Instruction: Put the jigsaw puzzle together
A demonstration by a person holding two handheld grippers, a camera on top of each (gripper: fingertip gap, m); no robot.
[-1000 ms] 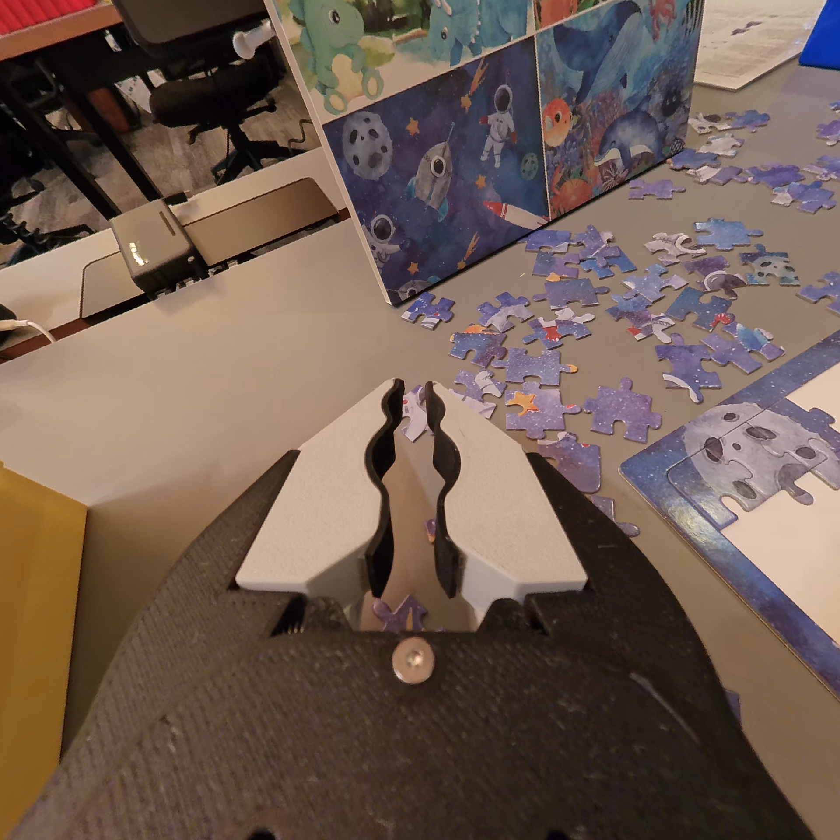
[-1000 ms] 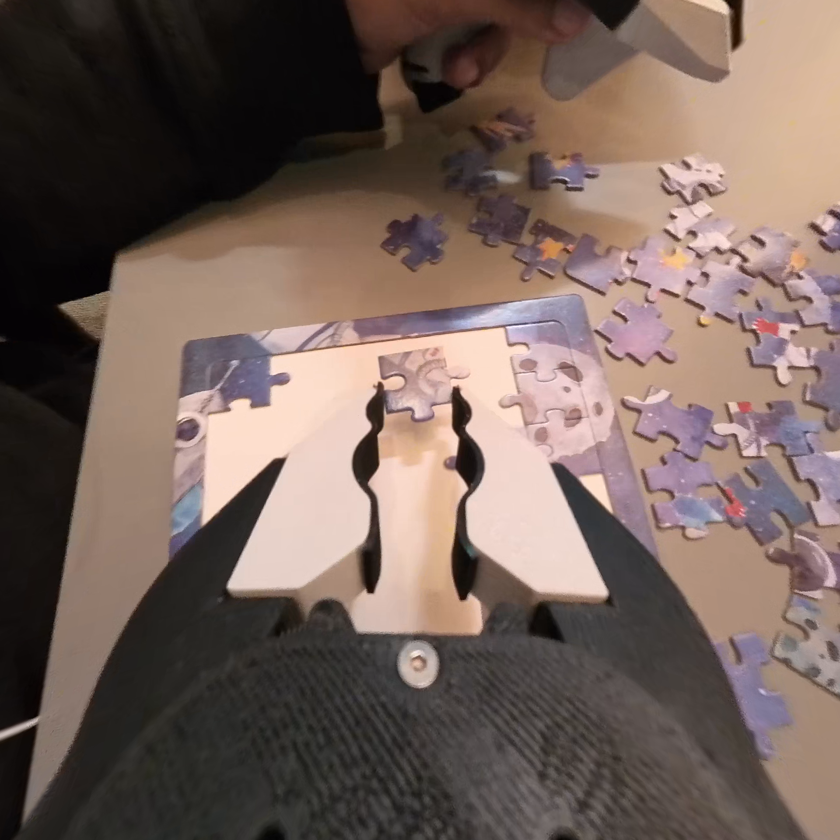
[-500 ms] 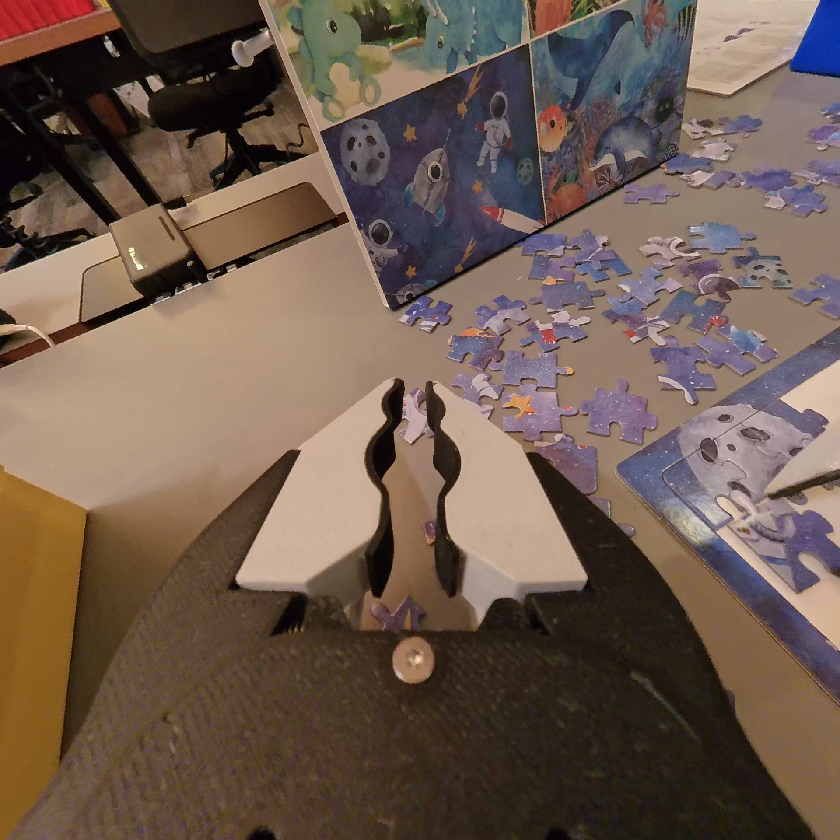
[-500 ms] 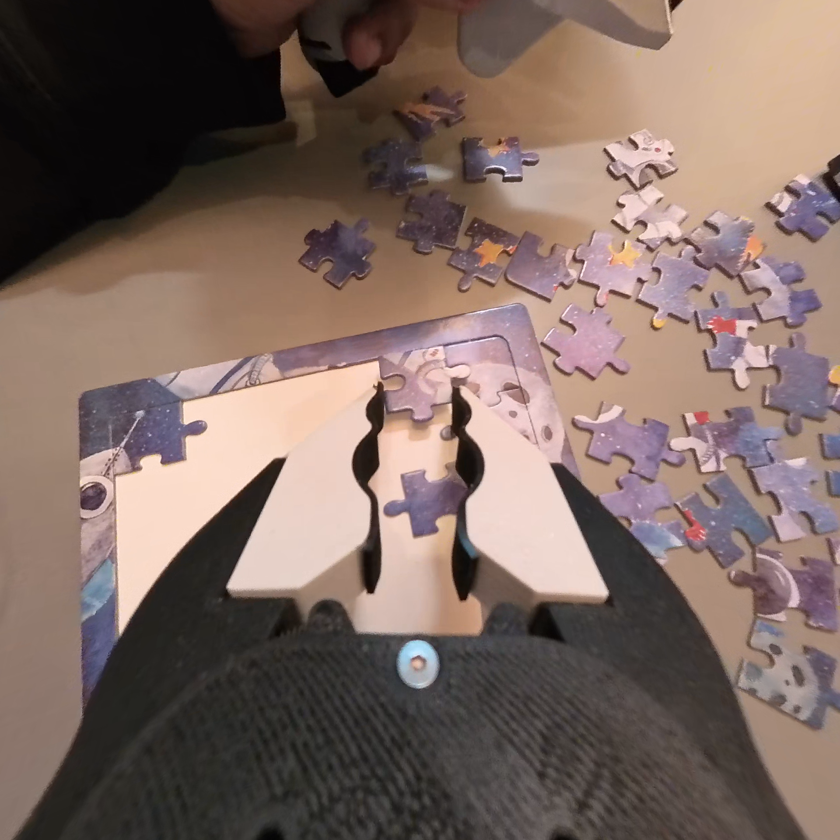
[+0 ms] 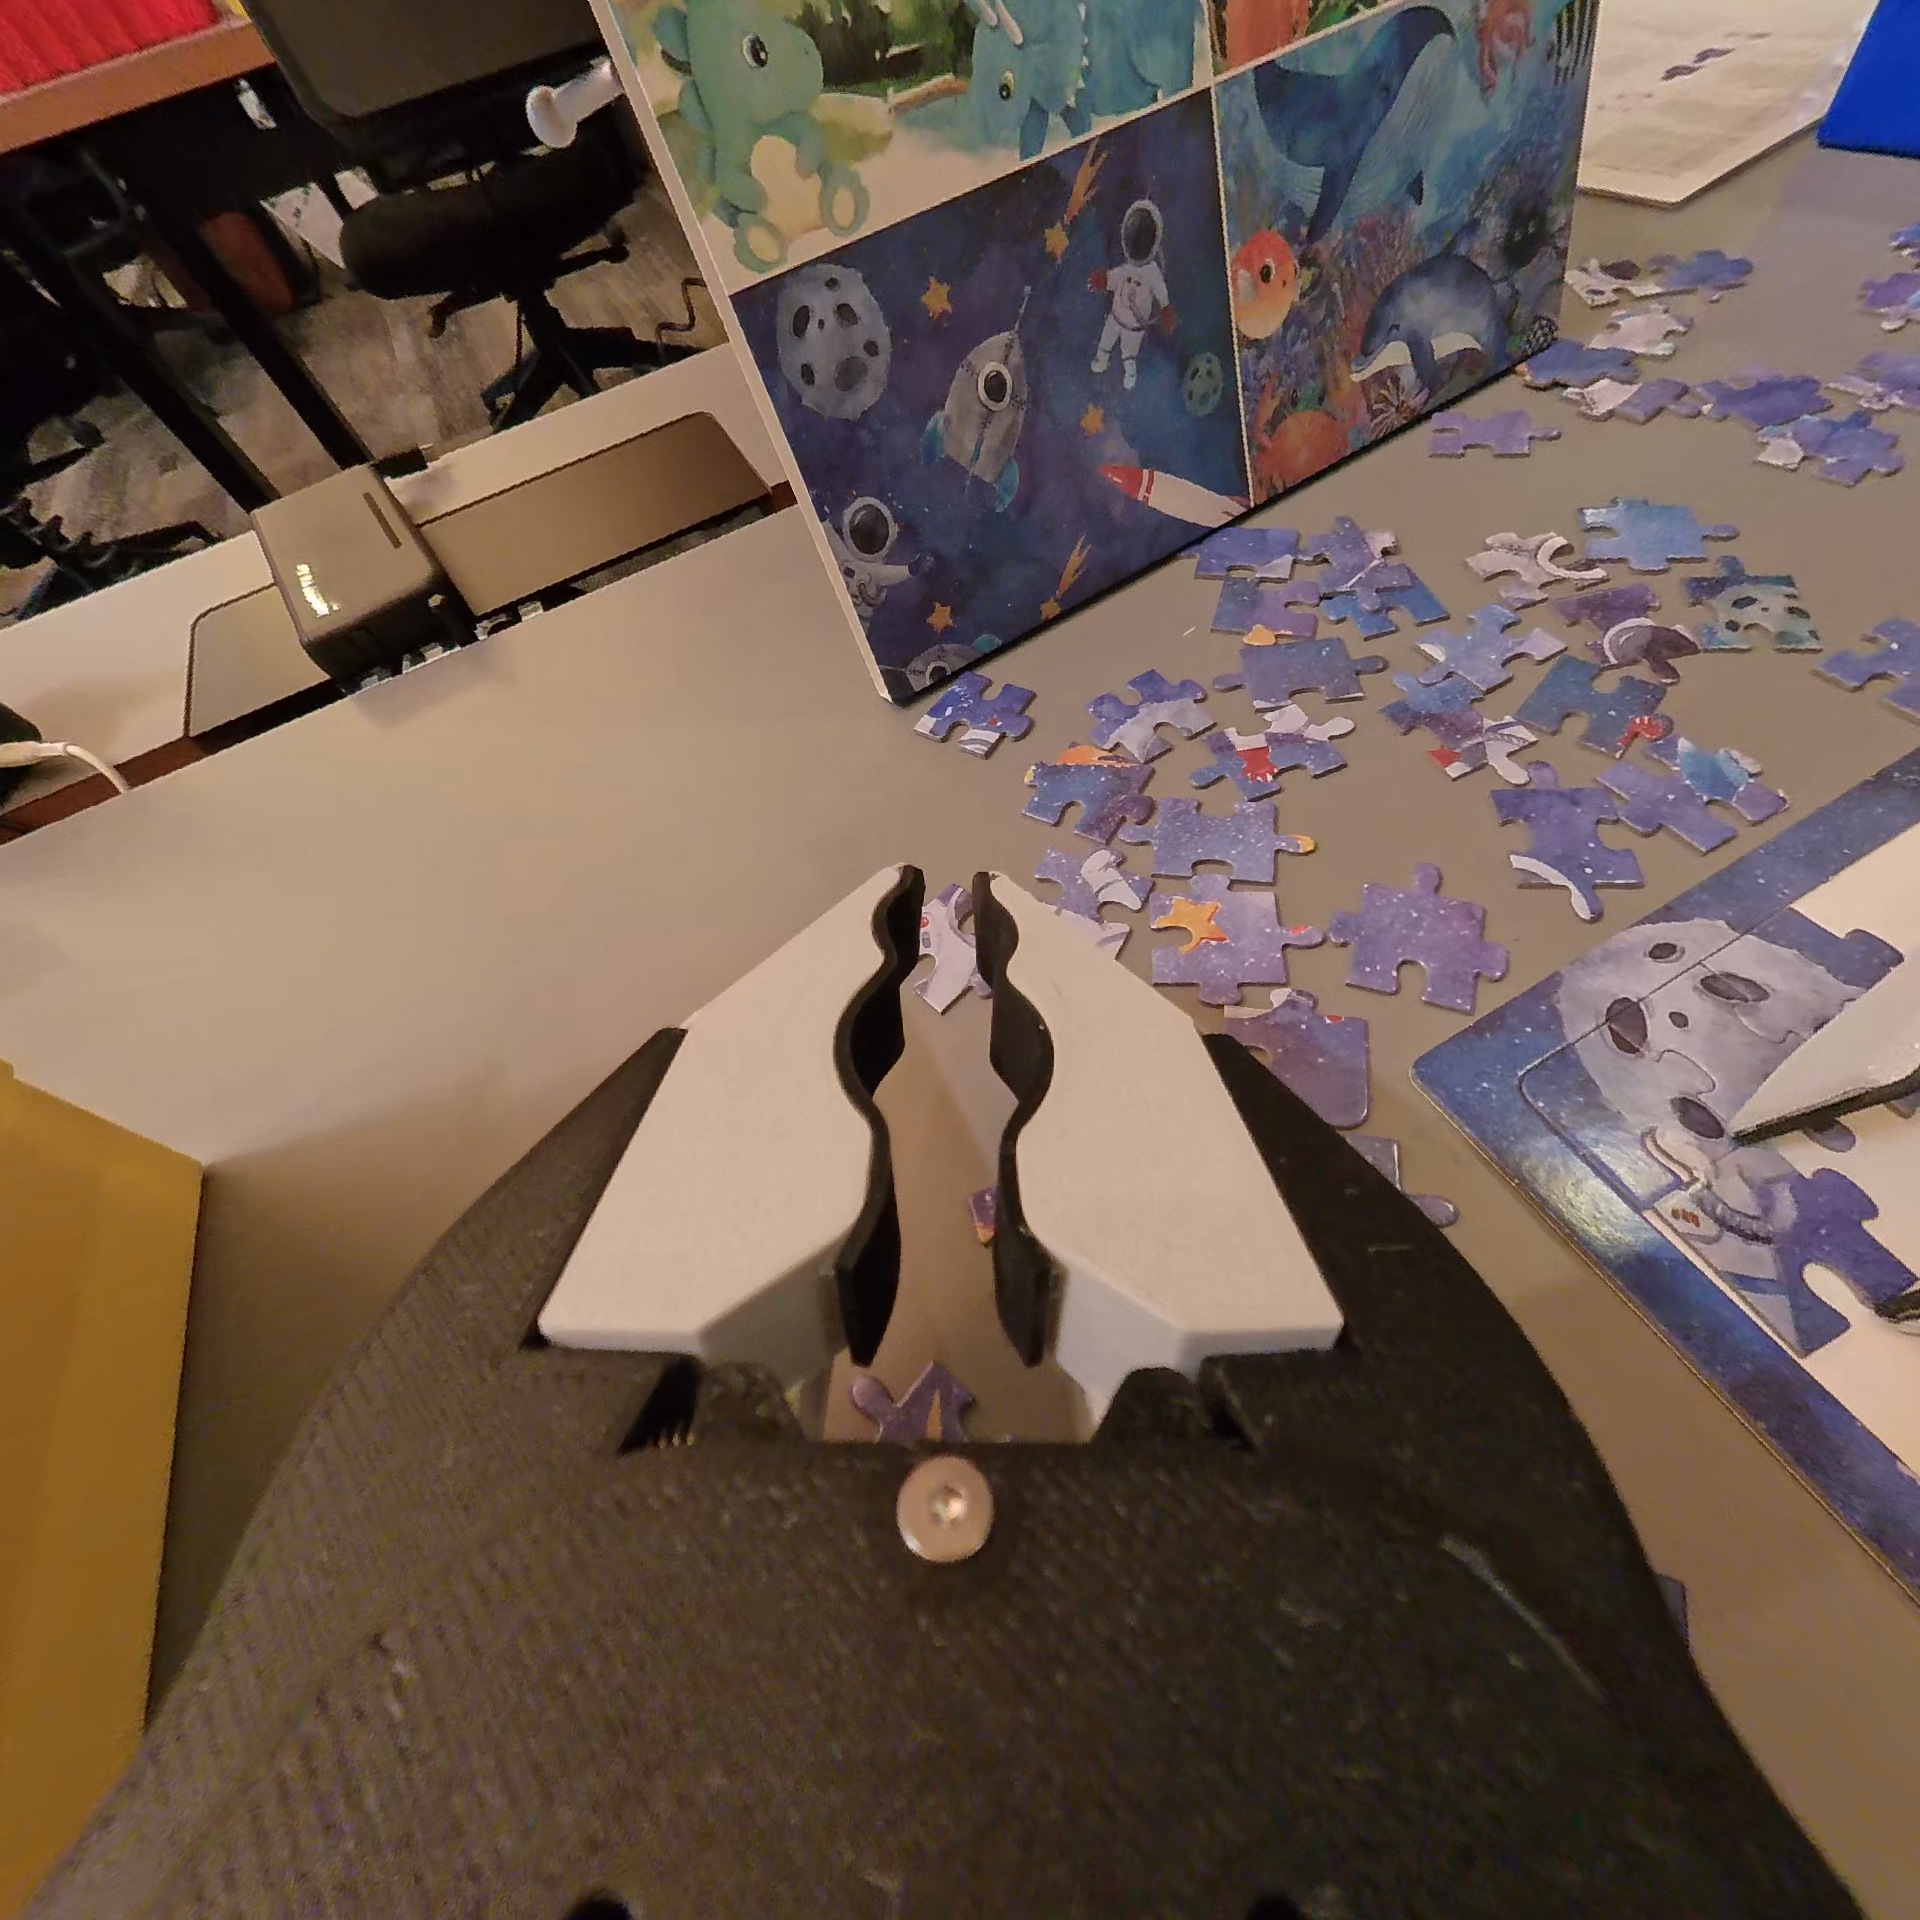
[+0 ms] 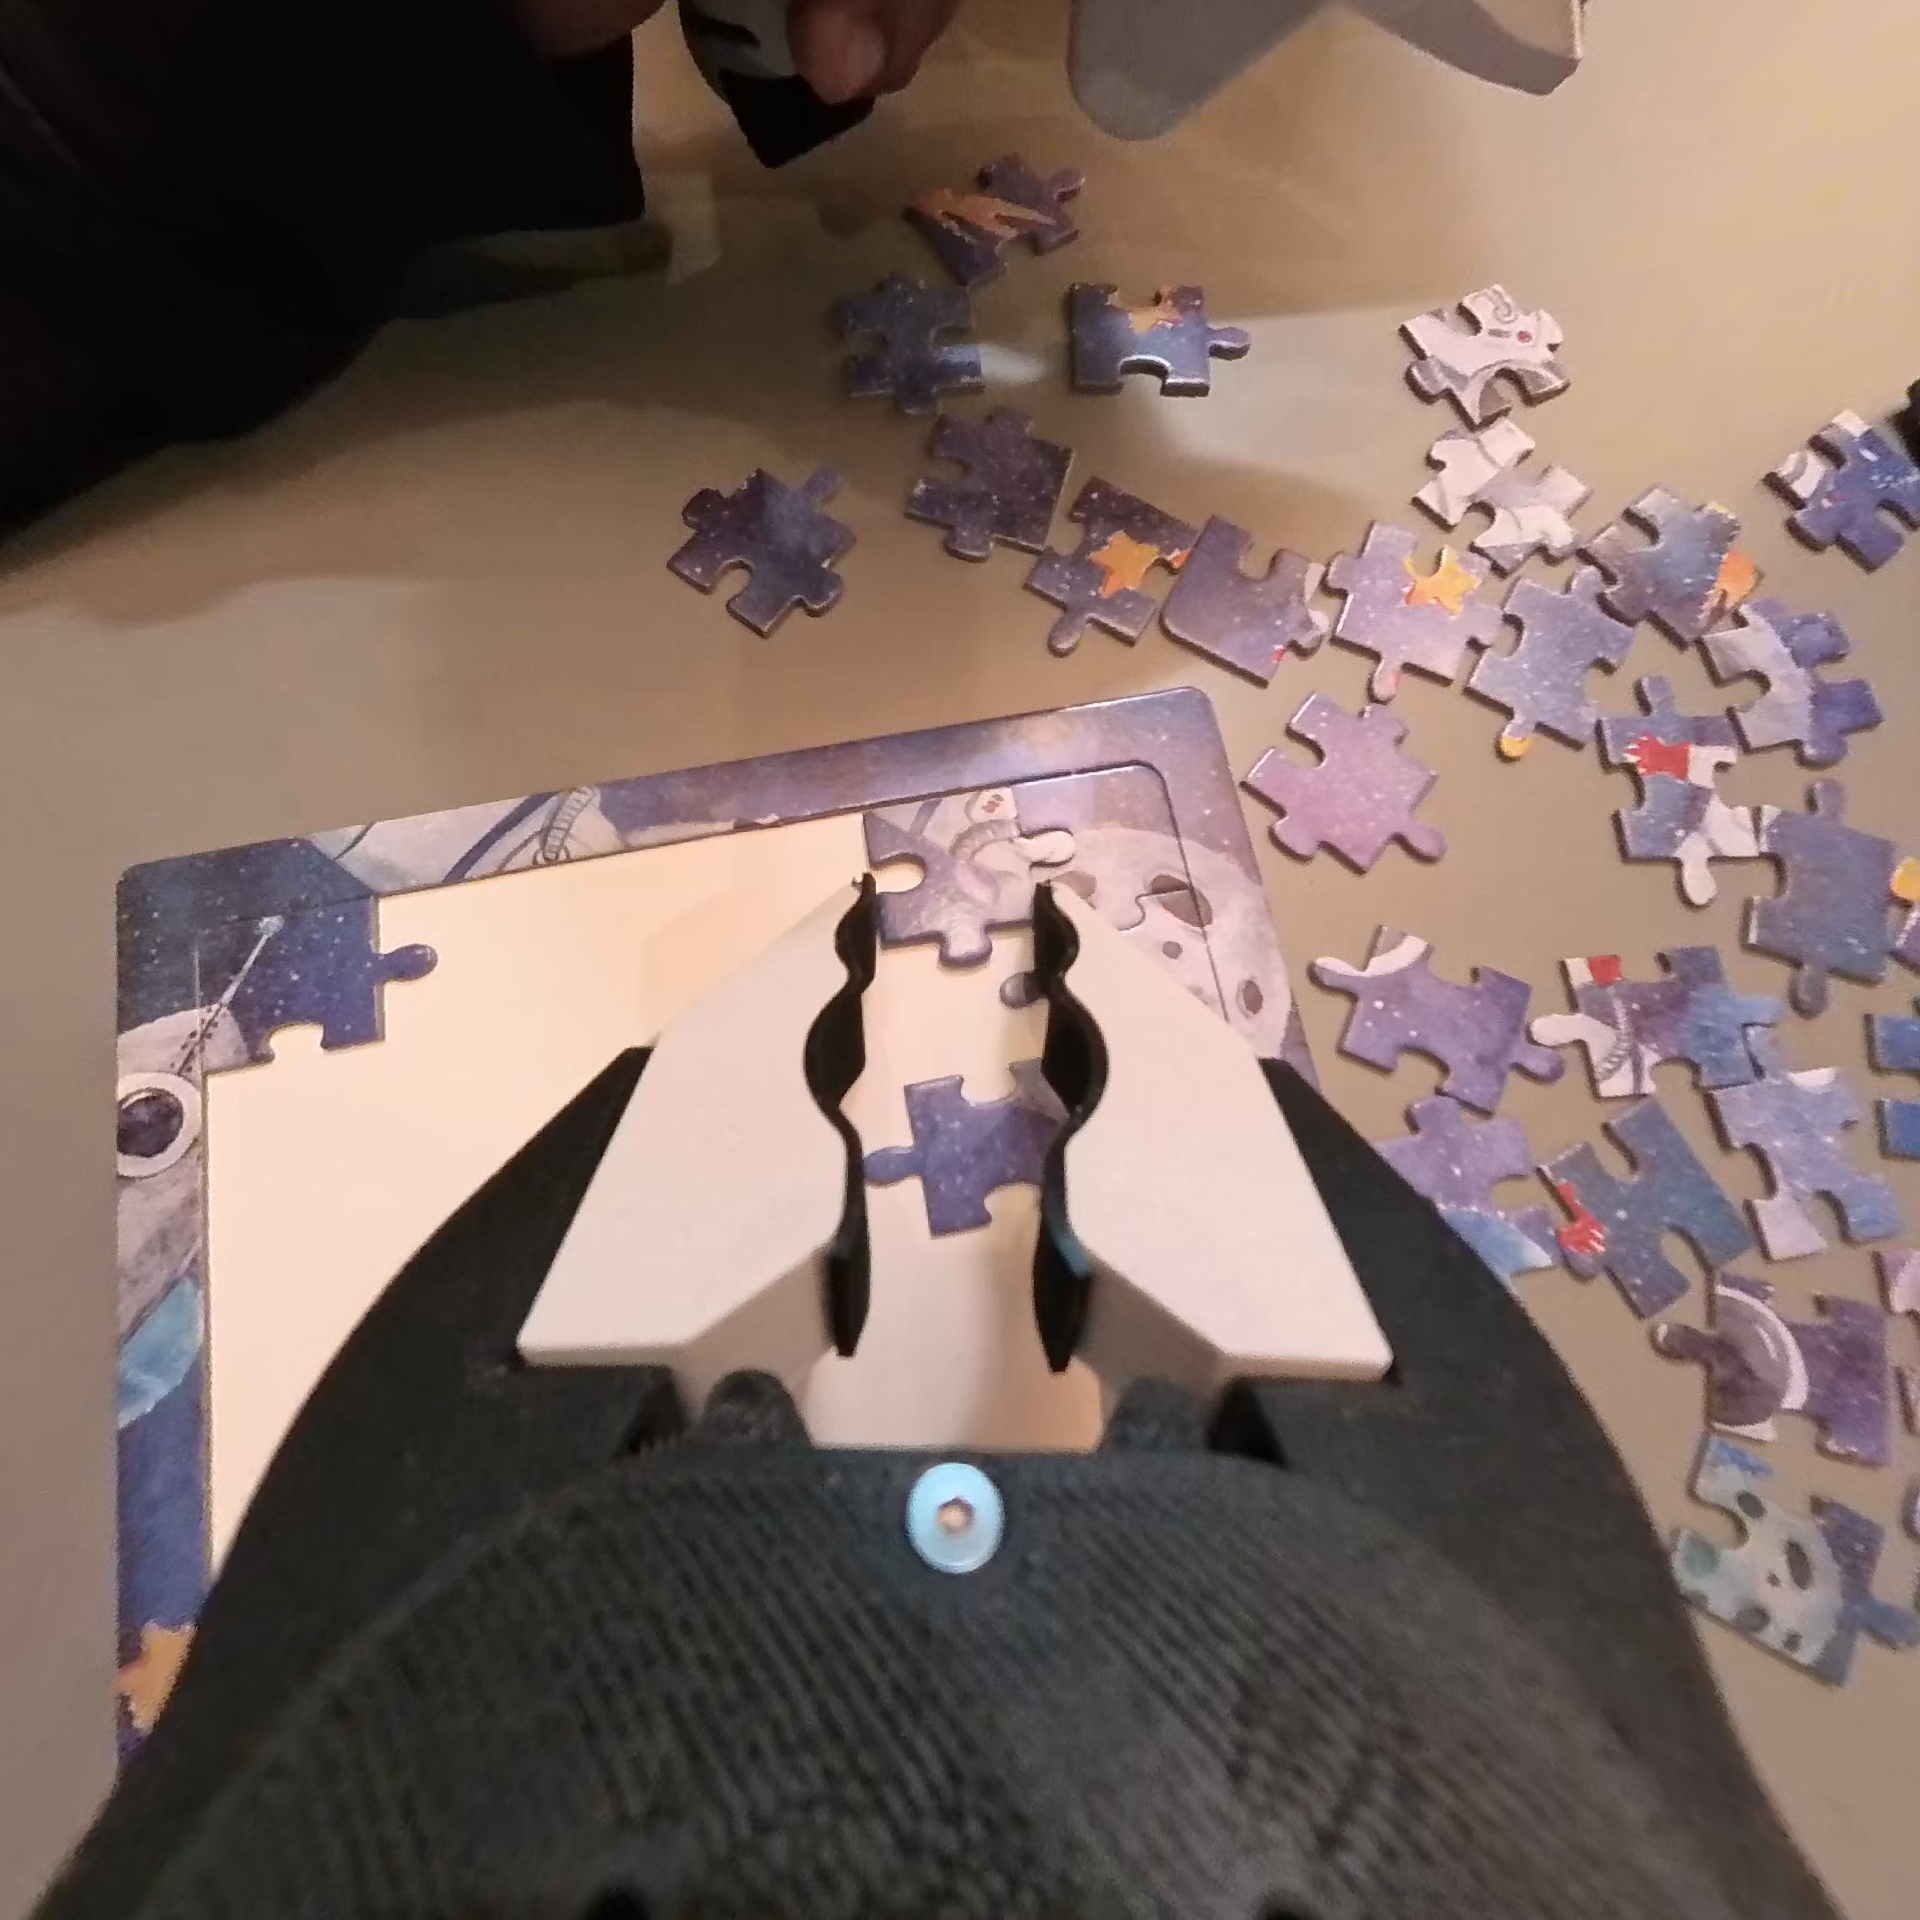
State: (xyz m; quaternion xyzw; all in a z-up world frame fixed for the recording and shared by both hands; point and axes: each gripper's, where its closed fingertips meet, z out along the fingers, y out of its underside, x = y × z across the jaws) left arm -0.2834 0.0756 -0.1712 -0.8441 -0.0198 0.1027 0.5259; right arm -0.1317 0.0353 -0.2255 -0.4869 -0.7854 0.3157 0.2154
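Observation:
My right gripper [image 6: 951, 888] is shut on a grey-purple astronaut puzzle piece [image 6: 956, 883], one pad on each side. It holds the piece in the blue-framed puzzle tray [image 6: 727, 779], against the moon pieces [image 6: 1195, 935] in the far right corner. The left wrist view shows this piece [image 5: 1756, 1216] between the right gripper's fingers [image 5: 1829, 1081]. A dark blue piece [image 6: 966, 1143] lies in the tray under the fingers. My left gripper [image 5: 948, 883] hovers above the table, jaws narrowly open and empty, over a white astronaut piece [image 5: 940, 956] lying on the table.
Many loose purple pieces [image 5: 1226, 935] are scattered right of the left gripper and beside the tray [image 6: 1558, 644]. An upright picture box [image 5: 1039, 364] stands behind them. A yellow object [image 5: 83, 1299] is at the left. A person's hand [image 6: 852, 42] holds the left gripper. The grippers' ends are close to 15 cm from one another.
My right gripper carried the astronaut piece across the tray from its middle to the right, up against the moon pieces in the corner. The left gripper stayed nearly still.

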